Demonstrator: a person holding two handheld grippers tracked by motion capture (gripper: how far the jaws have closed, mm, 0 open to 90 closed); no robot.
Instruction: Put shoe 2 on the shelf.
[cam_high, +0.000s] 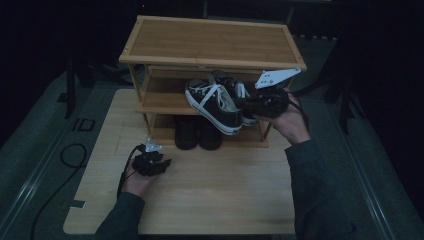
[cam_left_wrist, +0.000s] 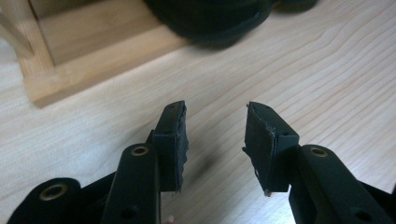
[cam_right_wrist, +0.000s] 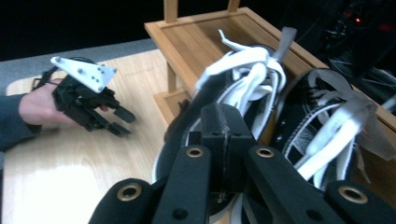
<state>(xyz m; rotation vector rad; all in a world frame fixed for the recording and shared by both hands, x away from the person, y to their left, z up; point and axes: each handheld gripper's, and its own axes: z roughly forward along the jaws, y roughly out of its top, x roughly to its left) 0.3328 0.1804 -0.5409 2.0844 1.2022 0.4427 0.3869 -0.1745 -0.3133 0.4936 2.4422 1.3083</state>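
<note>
A black sneaker with white laces (cam_high: 214, 104) hangs tilted in front of the middle shelf of a wooden shoe rack (cam_high: 210, 42). My right gripper (cam_high: 251, 106) is shut on its rear edge. In the right gripper view the jaws (cam_right_wrist: 223, 126) press together on the shoe's collar, with the sneaker (cam_right_wrist: 243, 79) just beyond. A second matching sneaker (cam_high: 239, 90) (cam_right_wrist: 327, 112) lies on the shelf beside it. My left gripper (cam_high: 162, 162) (cam_left_wrist: 215, 135) hovers low over the table, open, with nothing between its pads; it also appears at a distance in the right gripper view (cam_right_wrist: 122, 122).
A pair of black boots (cam_high: 197, 132) stands on the rack's bottom shelf; one toe (cam_left_wrist: 210, 18) is just ahead of my left gripper. The rack stands on a light wooden table (cam_high: 210, 195). A cable (cam_high: 70, 160) trails off at left.
</note>
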